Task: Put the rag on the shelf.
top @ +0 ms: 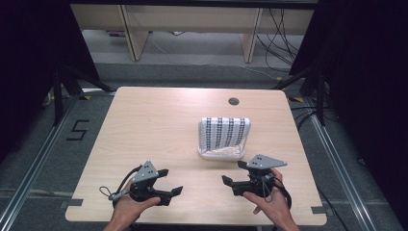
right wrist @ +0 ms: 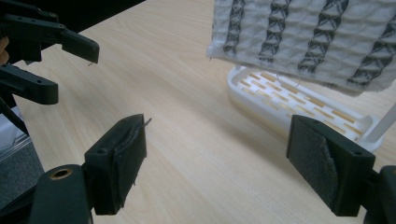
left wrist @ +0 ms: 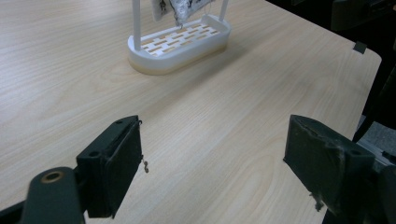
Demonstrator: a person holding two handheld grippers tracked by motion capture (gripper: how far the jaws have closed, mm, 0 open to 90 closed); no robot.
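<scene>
1. High view: my left gripper and right gripper sit low over the near edge of the tabletop, both with jaws apart and empty. The white rack with a patterned cloth draped over it stands just beyond my right gripper. I judge nothing has begun
2. Left gripper view: jaws spread over bare wood; the rack's slotted base lies ahead, which the high view hides under cloth
3. Right gripper view: jaws apart, the cloth's hanging edge close ahead; next move is likely a reach for it
</scene>
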